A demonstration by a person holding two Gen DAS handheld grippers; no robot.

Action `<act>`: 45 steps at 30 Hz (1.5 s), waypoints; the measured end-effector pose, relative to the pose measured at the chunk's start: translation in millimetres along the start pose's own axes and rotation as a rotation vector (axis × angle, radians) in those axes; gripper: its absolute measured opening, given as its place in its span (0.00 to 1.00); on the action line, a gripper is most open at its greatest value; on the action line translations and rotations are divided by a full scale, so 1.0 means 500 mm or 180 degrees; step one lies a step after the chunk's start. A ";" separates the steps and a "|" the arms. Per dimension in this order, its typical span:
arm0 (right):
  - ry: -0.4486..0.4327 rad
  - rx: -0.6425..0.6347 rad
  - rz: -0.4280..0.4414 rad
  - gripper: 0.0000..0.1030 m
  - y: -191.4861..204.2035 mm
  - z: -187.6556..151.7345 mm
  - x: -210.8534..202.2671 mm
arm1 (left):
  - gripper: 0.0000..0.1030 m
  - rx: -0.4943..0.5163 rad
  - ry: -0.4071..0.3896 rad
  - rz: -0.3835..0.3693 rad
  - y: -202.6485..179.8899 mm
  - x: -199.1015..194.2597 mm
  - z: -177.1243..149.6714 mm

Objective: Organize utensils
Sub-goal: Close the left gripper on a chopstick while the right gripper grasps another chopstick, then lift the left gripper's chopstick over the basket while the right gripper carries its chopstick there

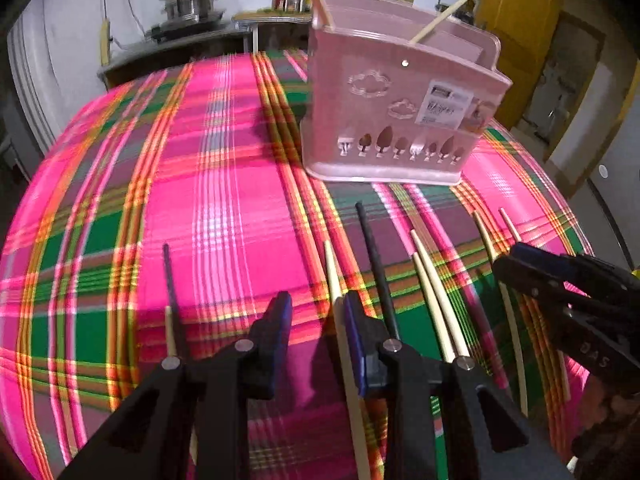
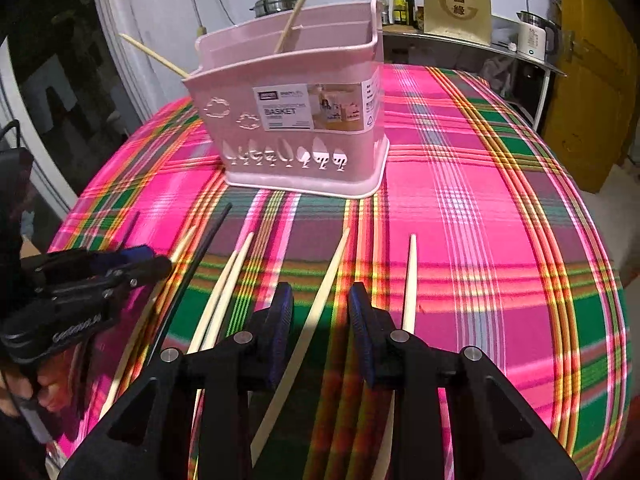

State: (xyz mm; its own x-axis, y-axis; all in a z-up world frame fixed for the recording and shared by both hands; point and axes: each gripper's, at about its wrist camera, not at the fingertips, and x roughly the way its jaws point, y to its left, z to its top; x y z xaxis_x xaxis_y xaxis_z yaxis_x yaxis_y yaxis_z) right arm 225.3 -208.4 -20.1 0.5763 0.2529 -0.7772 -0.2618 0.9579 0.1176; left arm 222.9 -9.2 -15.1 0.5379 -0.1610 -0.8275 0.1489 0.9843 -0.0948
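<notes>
A pink plaid table [image 2: 460,184] carries a basket [image 2: 296,120] at the far side, 2 chopsticks [image 2: 298,8] already standing inside; loose chopsticks [image 2: 316,308] lie near, ends toward it. Both grippers hang spread and empty: right gripper [image 2: 320,312] straddles 1 pale stick, left gripper [image 1: 316,316] beside another, likely lining up pickups.

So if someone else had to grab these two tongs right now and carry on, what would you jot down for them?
Left tongs: open, empty, low over the cloth, a pale chopstick lying just by the right-hand finger.
Right tongs: open, empty, a pale chopstick lying on the cloth between the fingers, not gripped.
Pink basket: upright at the far side of the plaid tablecloth.
Done: two chopsticks already stand in the basket.
Left: the pale chopsticks and the black ones lying in a row on the cloth in front of the basket.
</notes>
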 end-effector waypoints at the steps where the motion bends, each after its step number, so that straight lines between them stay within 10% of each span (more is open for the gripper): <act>1: 0.0013 0.0003 -0.0011 0.28 -0.001 0.007 0.006 | 0.27 0.0033 0.0006 0.0038 -0.004 0.003 0.002; 10: 0.0073 -0.0100 -0.0270 0.13 0.012 0.019 0.029 | 0.27 0.0199 -0.0036 0.0210 -0.028 0.005 0.002; 14: 0.0093 -0.0086 -0.0227 0.06 0.018 0.023 0.029 | 0.08 0.0206 -0.0006 0.0216 -0.034 0.004 0.004; 45: -0.0777 -0.0104 0.0305 0.06 0.038 0.076 -0.212 | 0.06 -0.0052 -0.0860 -0.0241 0.011 -0.267 0.058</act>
State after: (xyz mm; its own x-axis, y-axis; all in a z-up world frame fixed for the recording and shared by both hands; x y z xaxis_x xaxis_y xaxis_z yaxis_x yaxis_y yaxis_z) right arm 188.7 -211.9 87.9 0.7163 0.3714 -0.5908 -0.3468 0.9241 0.1603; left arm 176.0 15.5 110.6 0.7278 -0.2453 -0.6404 0.1848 0.9694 -0.1614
